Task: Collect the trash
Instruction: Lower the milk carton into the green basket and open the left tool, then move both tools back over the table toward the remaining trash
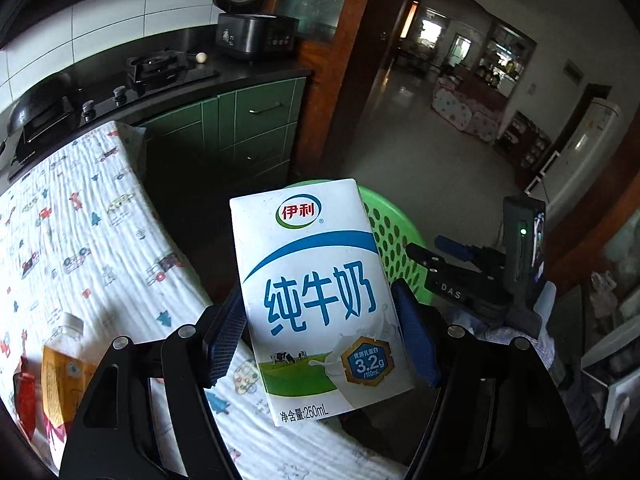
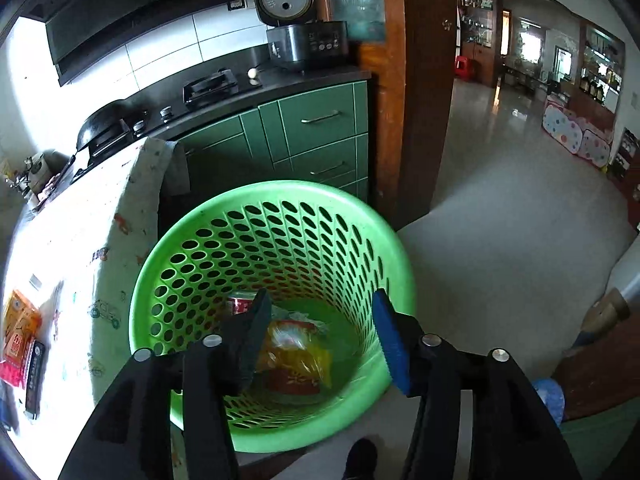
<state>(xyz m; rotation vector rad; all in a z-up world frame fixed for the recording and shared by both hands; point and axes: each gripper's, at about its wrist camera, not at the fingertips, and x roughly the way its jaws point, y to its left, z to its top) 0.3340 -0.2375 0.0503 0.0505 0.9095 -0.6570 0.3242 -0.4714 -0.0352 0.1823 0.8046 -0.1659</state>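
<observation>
My left gripper (image 1: pixel 316 332) is shut on a white and blue 250 mL milk carton (image 1: pixel 316 280), held upright above the edge of the table, in front of the green perforated basket (image 1: pixel 394 236). My right gripper (image 2: pixel 320 344) is open and empty, poised over the green basket (image 2: pixel 276 240). Inside the basket lie a yellow wrapper (image 2: pixel 300 356) and a red can (image 2: pixel 240 304). The right gripper also shows in the left wrist view (image 1: pixel 432 256), beside the basket.
The table has a white cloth with a car print (image 1: pixel 80 220). On it stand an orange-labelled bottle (image 1: pixel 64 368) and a red packet (image 1: pixel 26 404); orange and red packs (image 2: pixel 18 336) lie at its left. A stove counter with green cabinets (image 2: pixel 312 132) and a rice cooker (image 2: pixel 304 40) stand behind. Tiled floor (image 2: pixel 500 220) lies to the right.
</observation>
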